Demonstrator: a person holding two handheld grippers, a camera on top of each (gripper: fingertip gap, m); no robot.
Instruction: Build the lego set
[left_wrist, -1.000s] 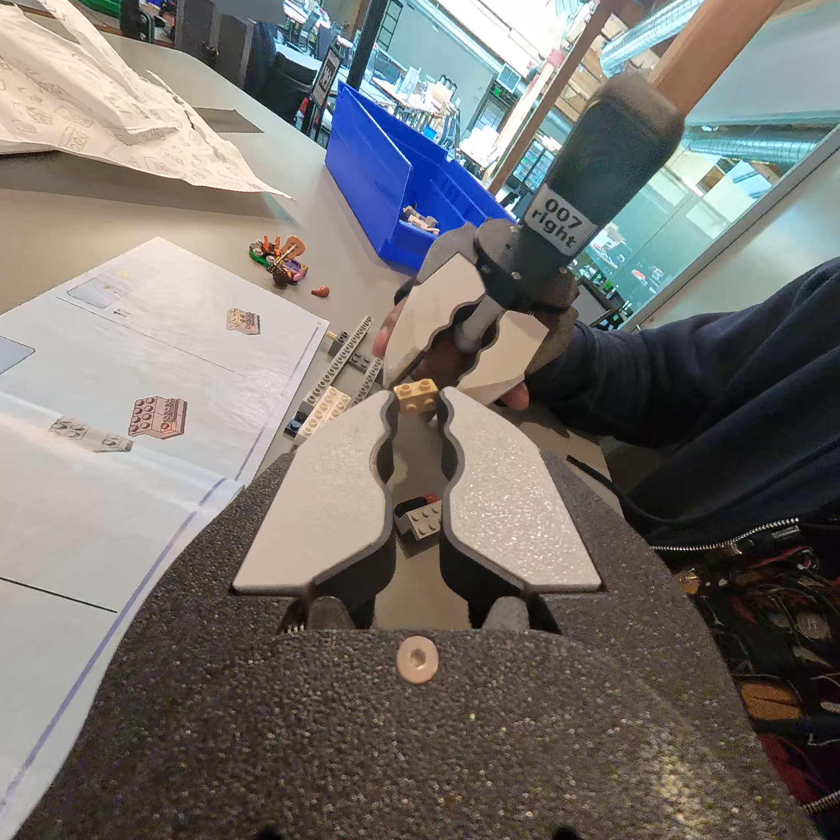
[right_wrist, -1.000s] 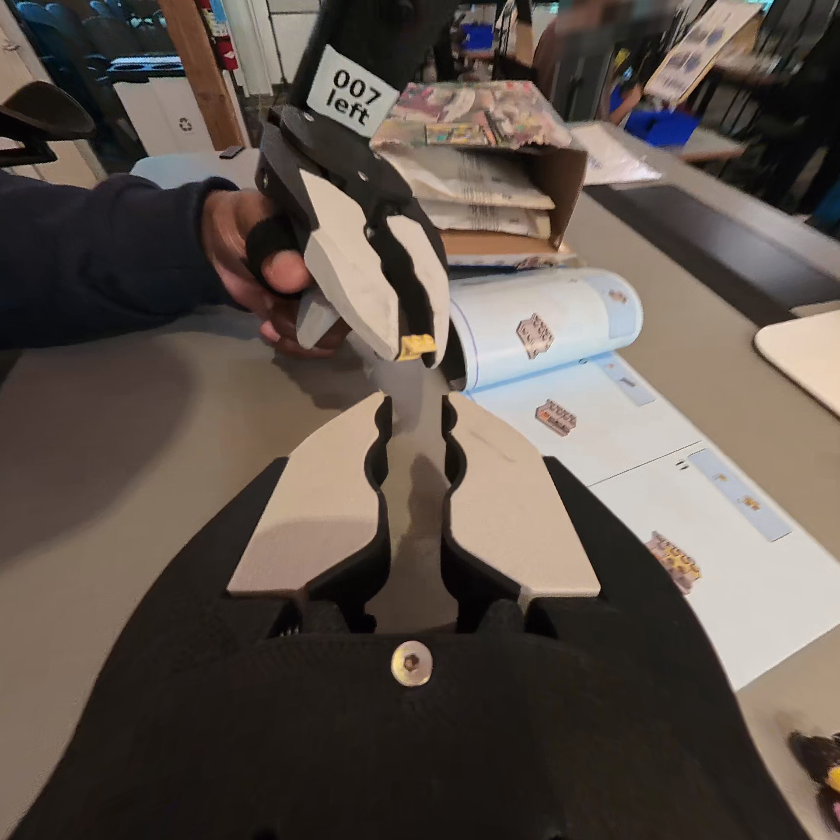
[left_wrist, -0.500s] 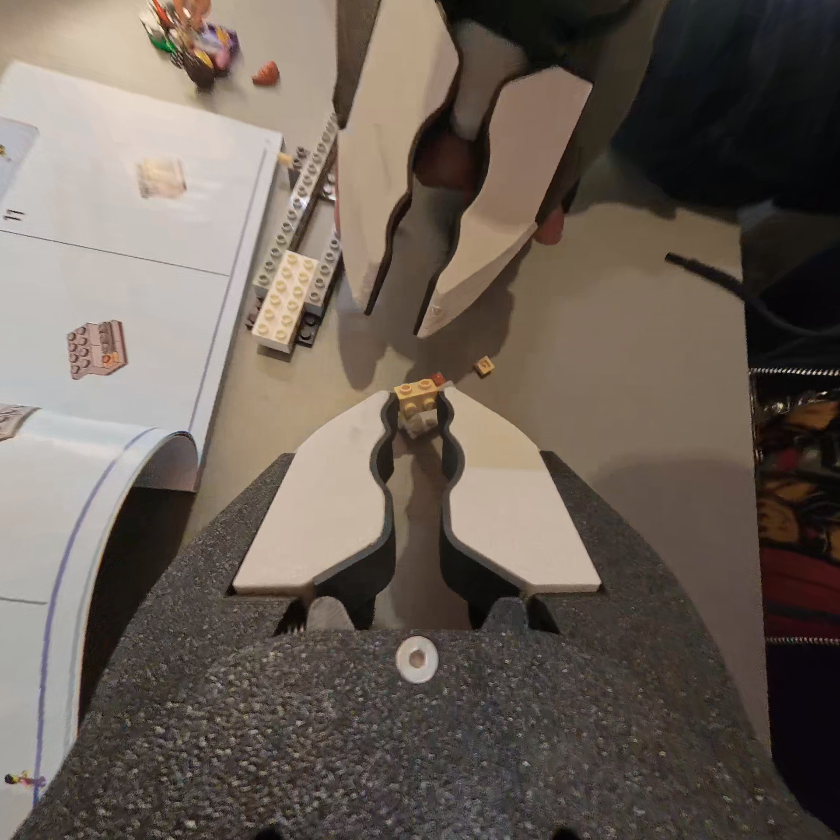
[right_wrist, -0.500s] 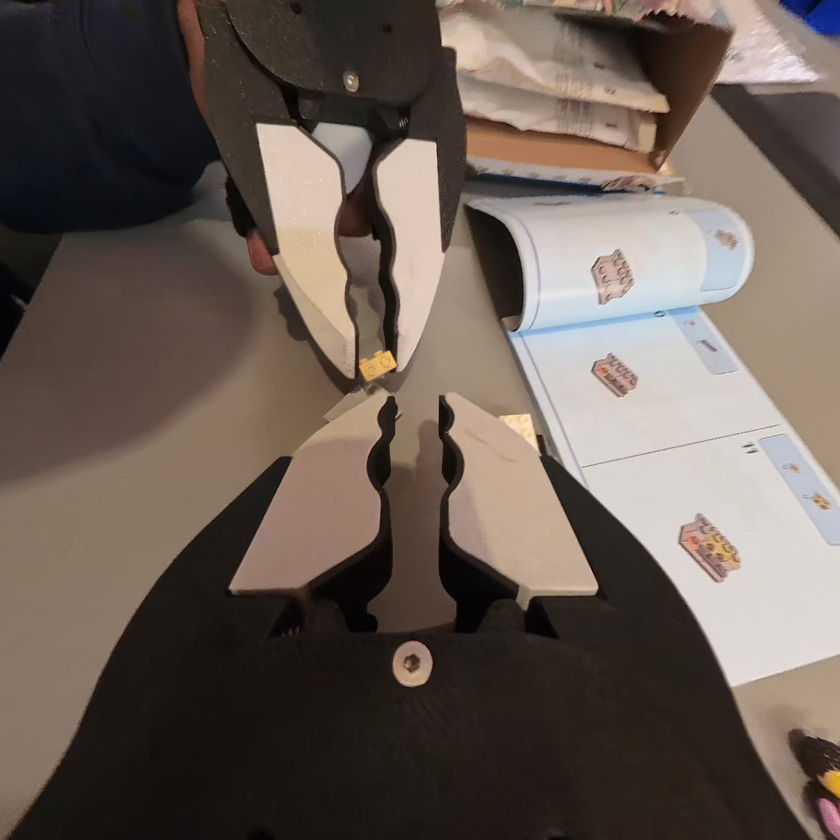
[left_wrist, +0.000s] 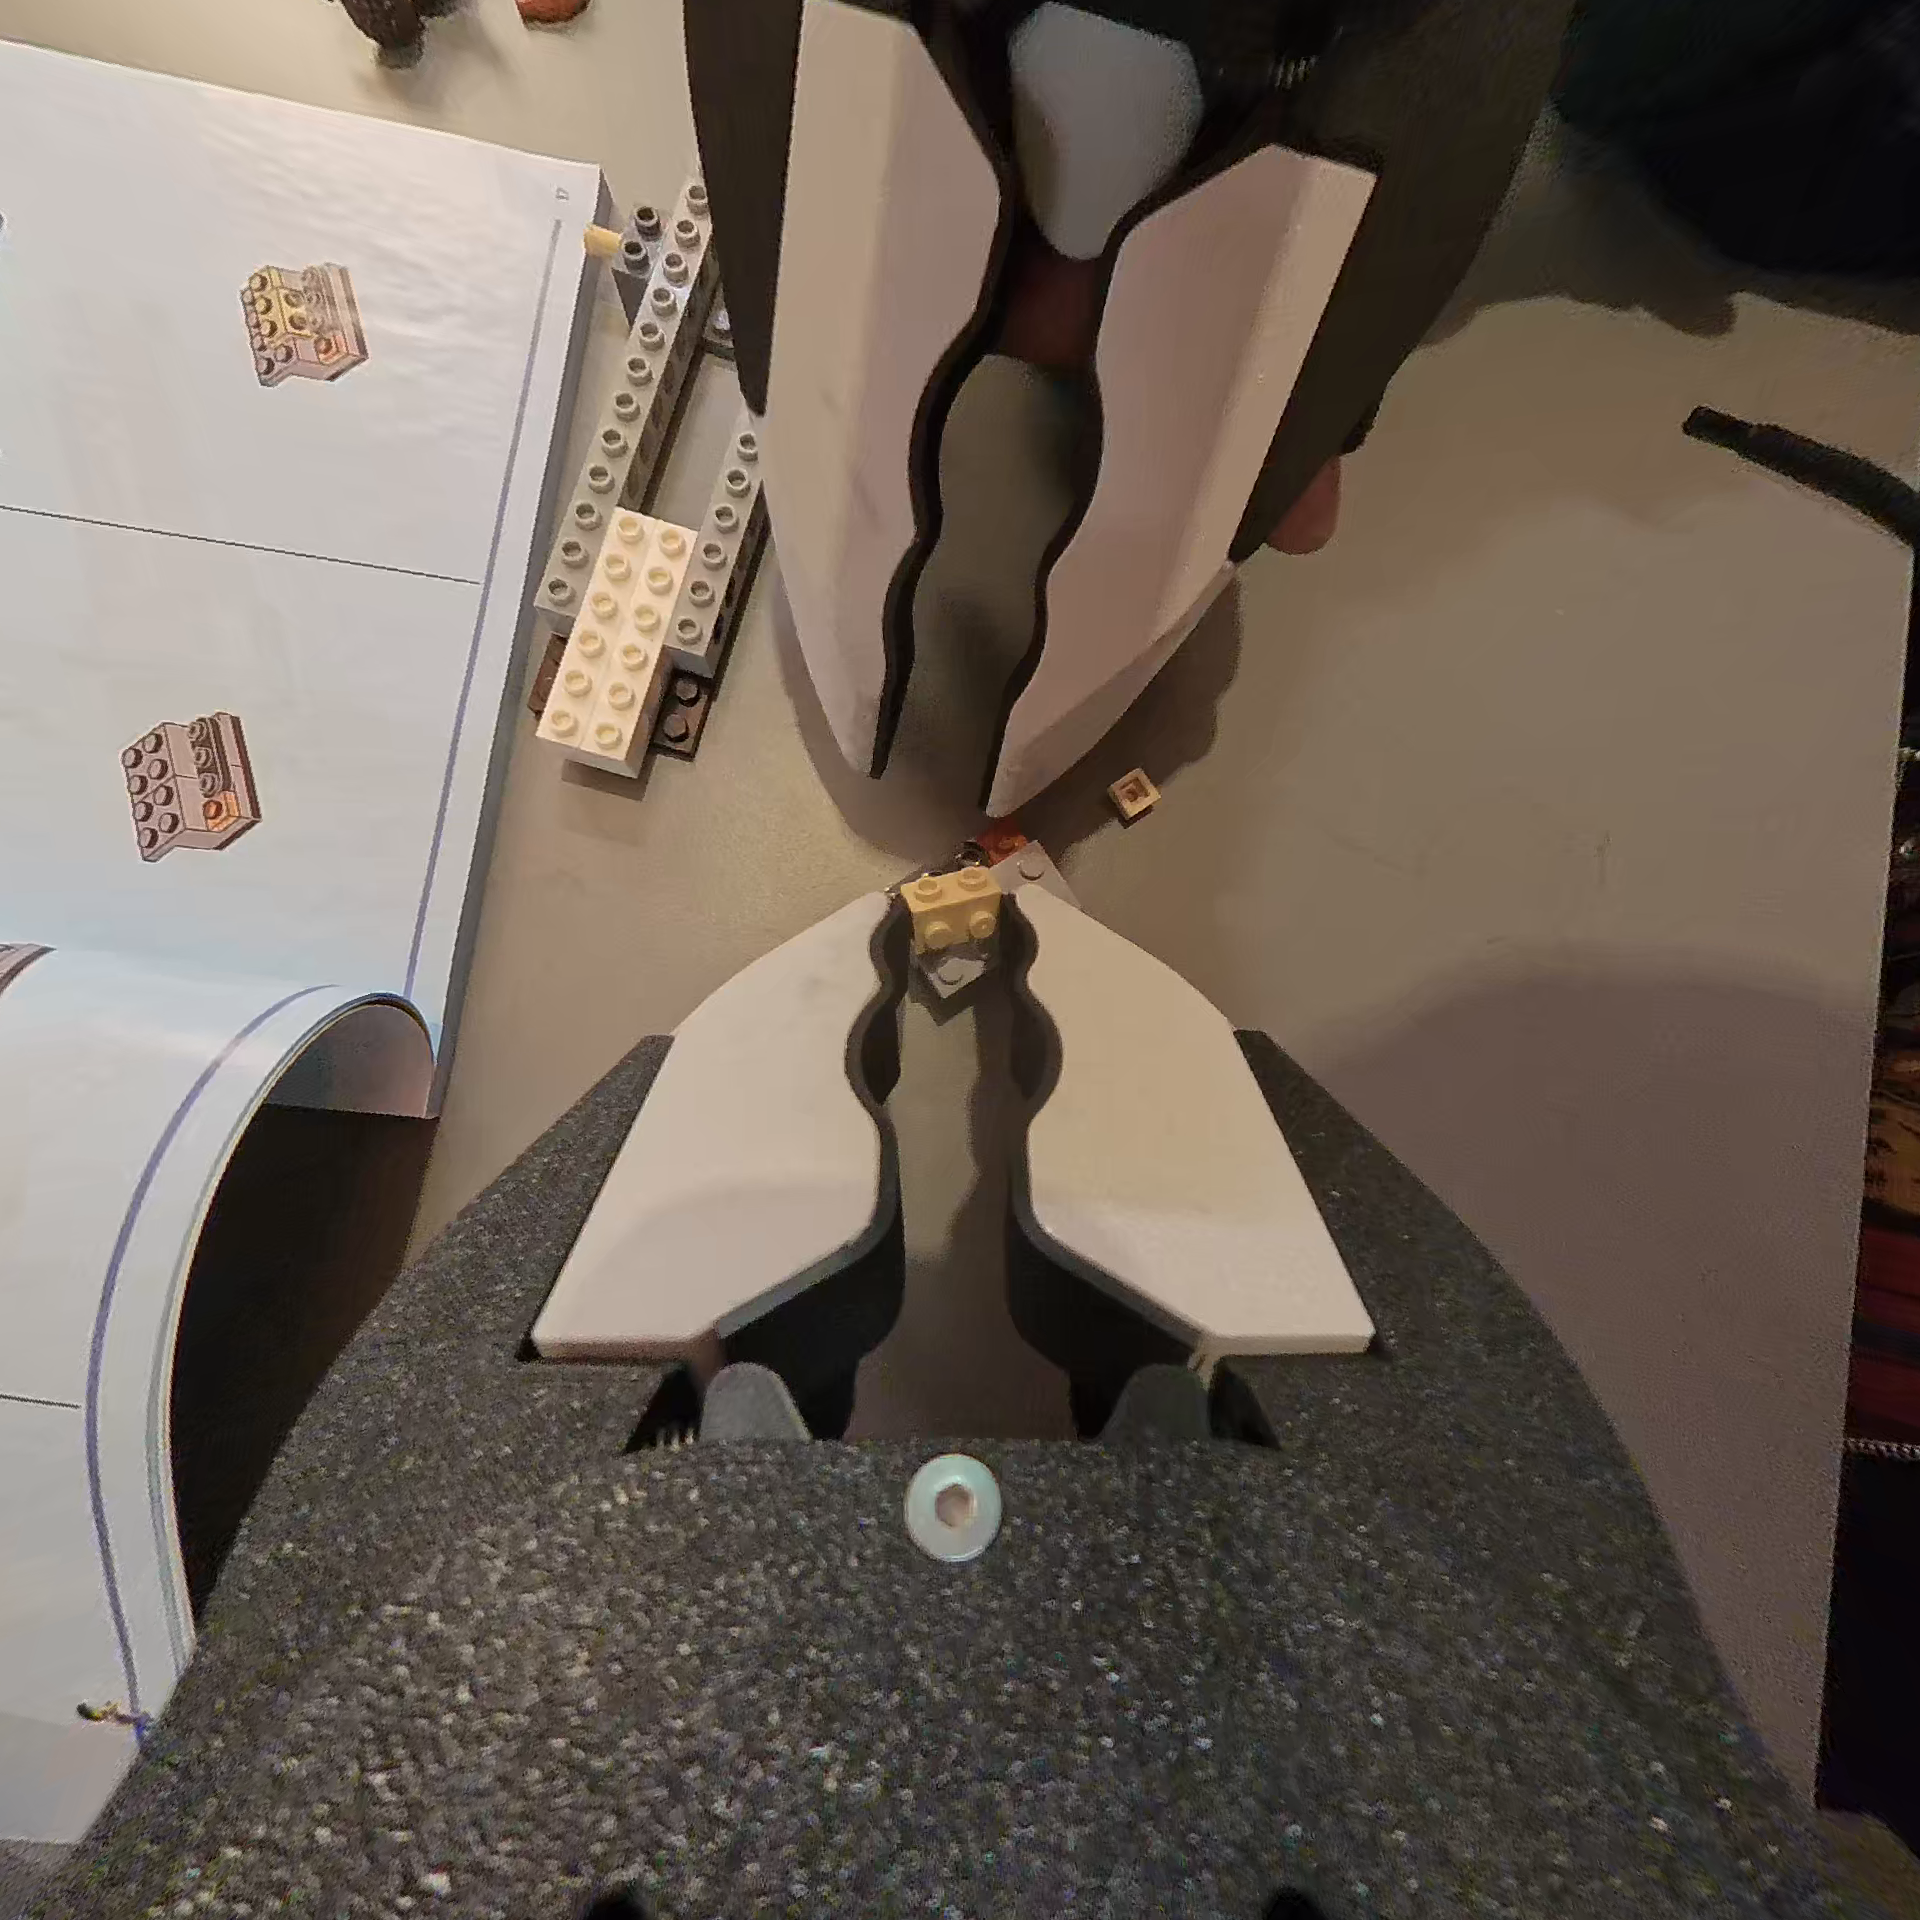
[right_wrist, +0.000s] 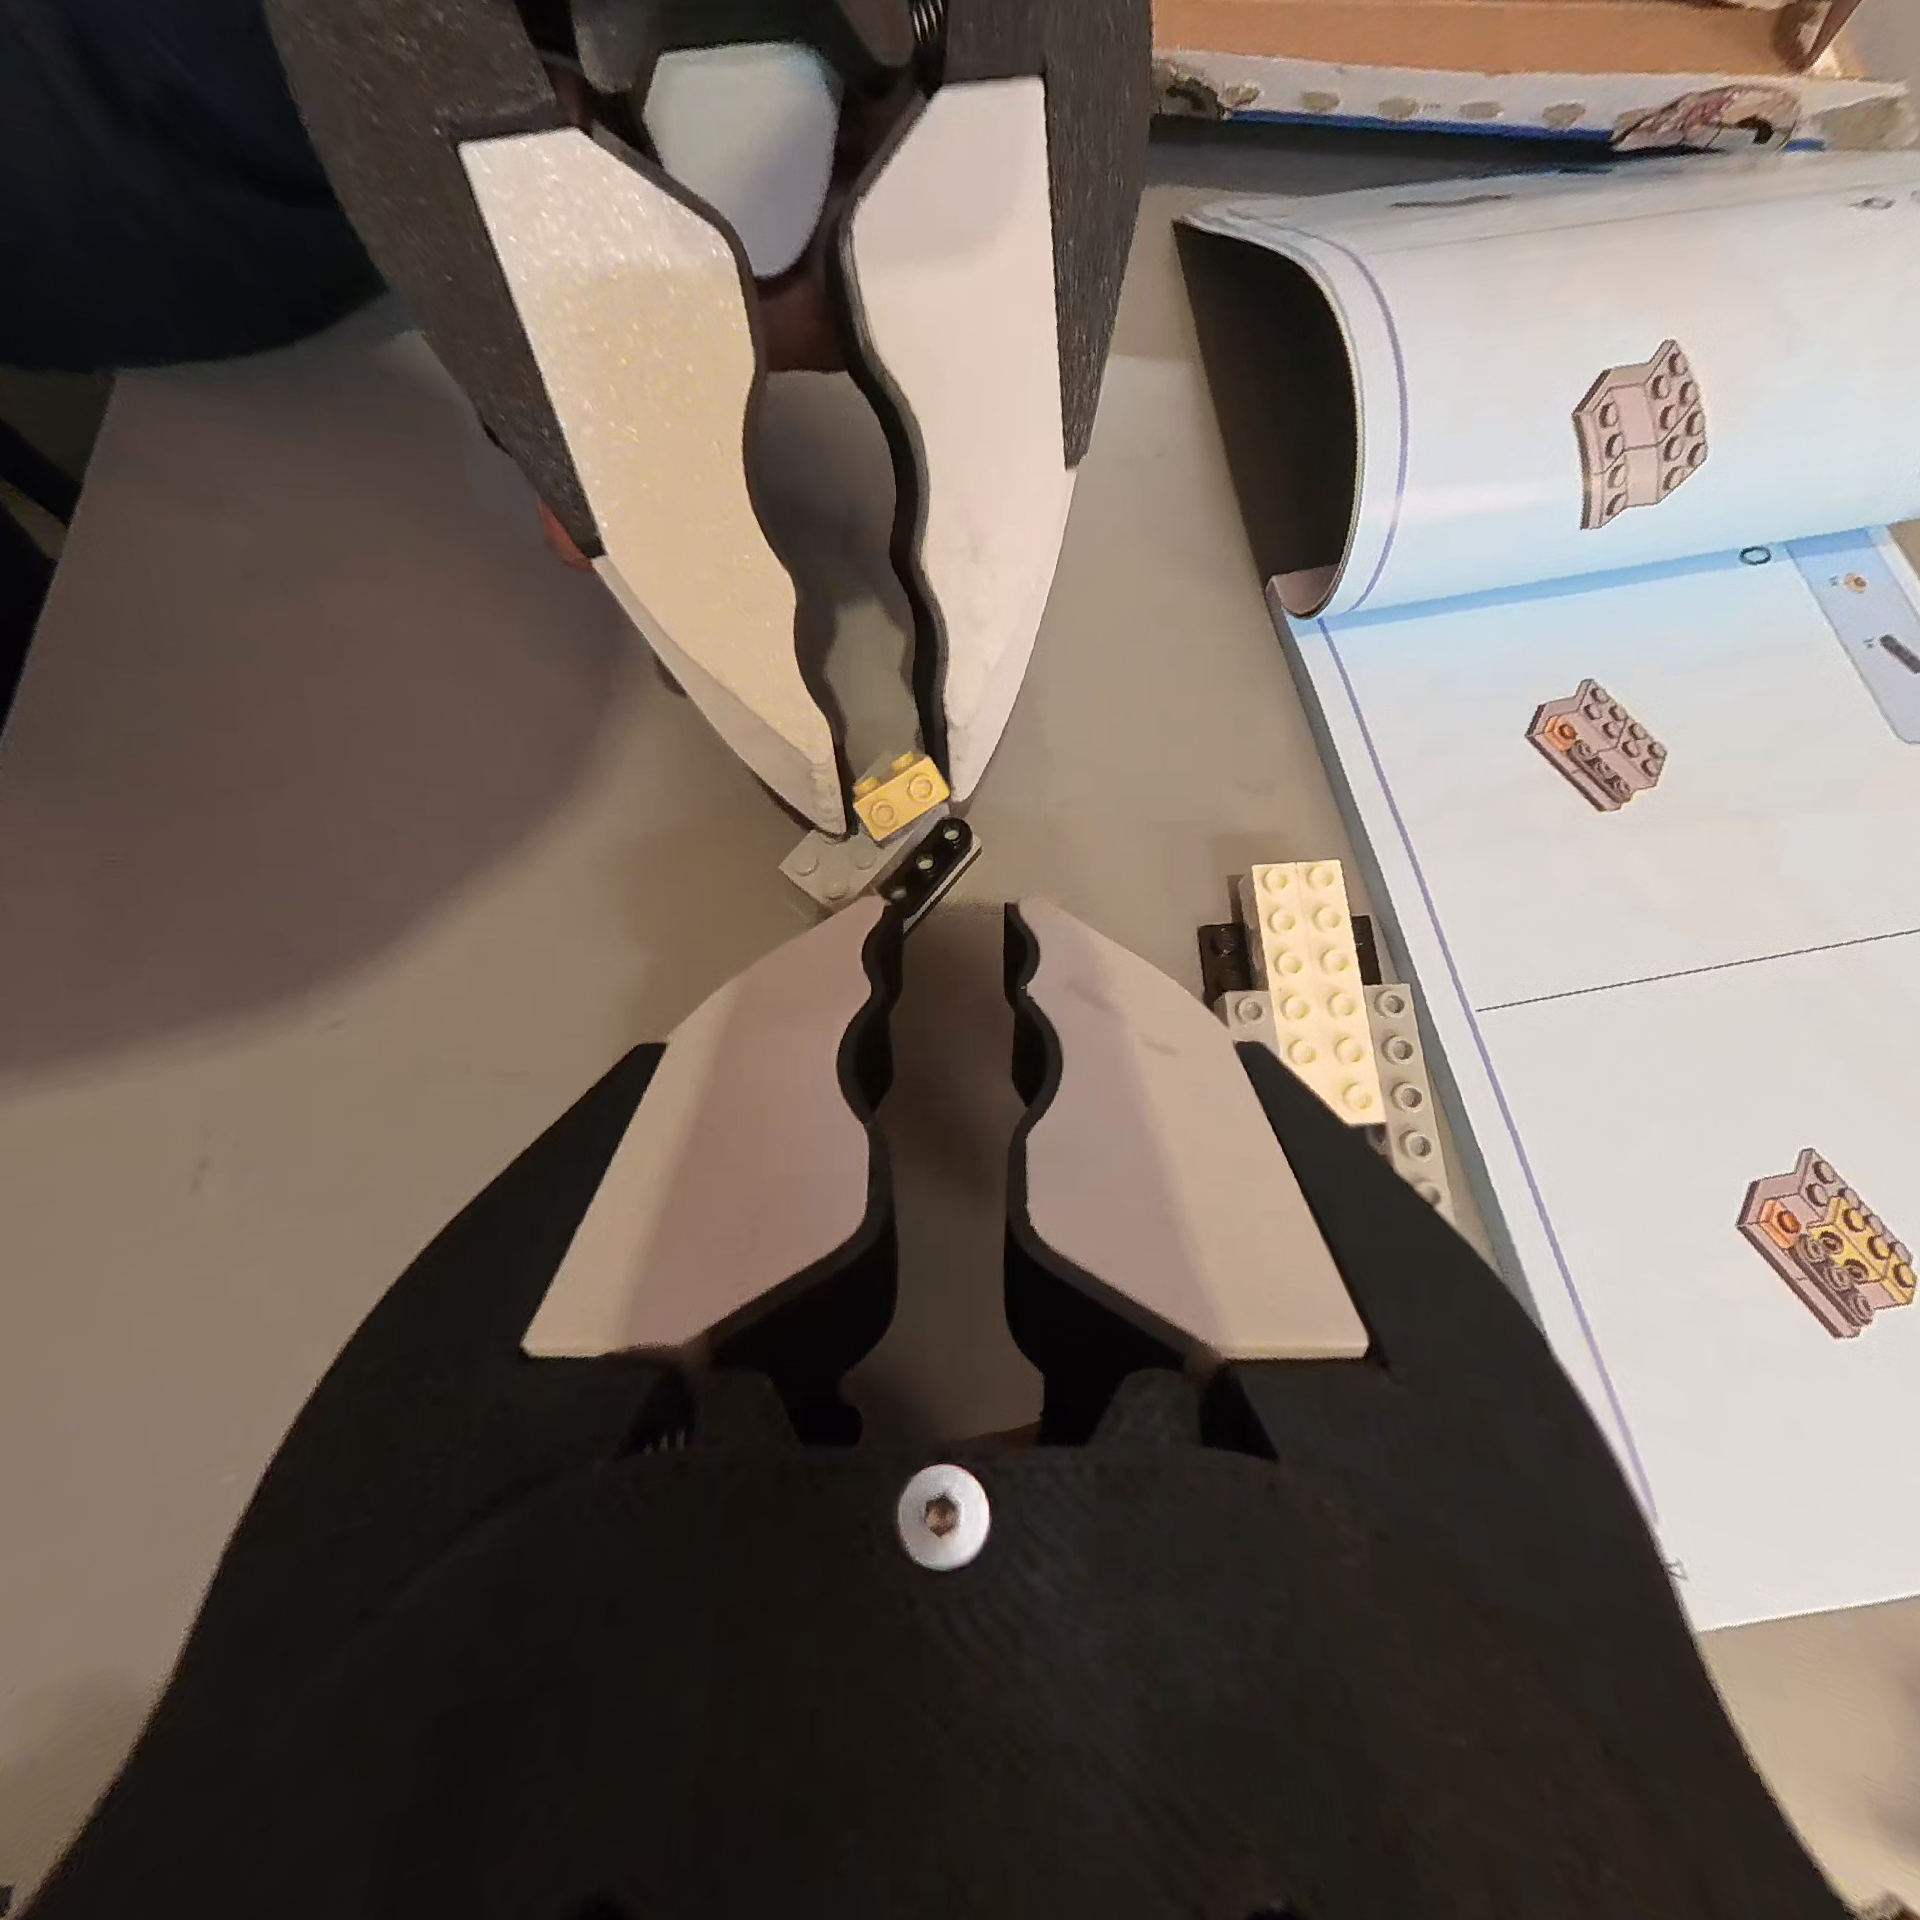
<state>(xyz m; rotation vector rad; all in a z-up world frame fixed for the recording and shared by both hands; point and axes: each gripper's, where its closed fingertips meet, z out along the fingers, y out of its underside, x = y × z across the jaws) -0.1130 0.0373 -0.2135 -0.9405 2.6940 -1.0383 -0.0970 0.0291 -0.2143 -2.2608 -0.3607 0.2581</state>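
Tan brick (left_wrist: 951, 906) clamped in left hand-held gripper (left_wrist: 951, 914); right hand-held gripper (right_wrist: 940, 914) parted, bare.

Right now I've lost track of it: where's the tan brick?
The tan brick sits pinched at the left claw's tips, directly above the small grey plate.

Grey tabletop (left_wrist: 1455, 1039) — matte, softly shadowed, dim indoor light
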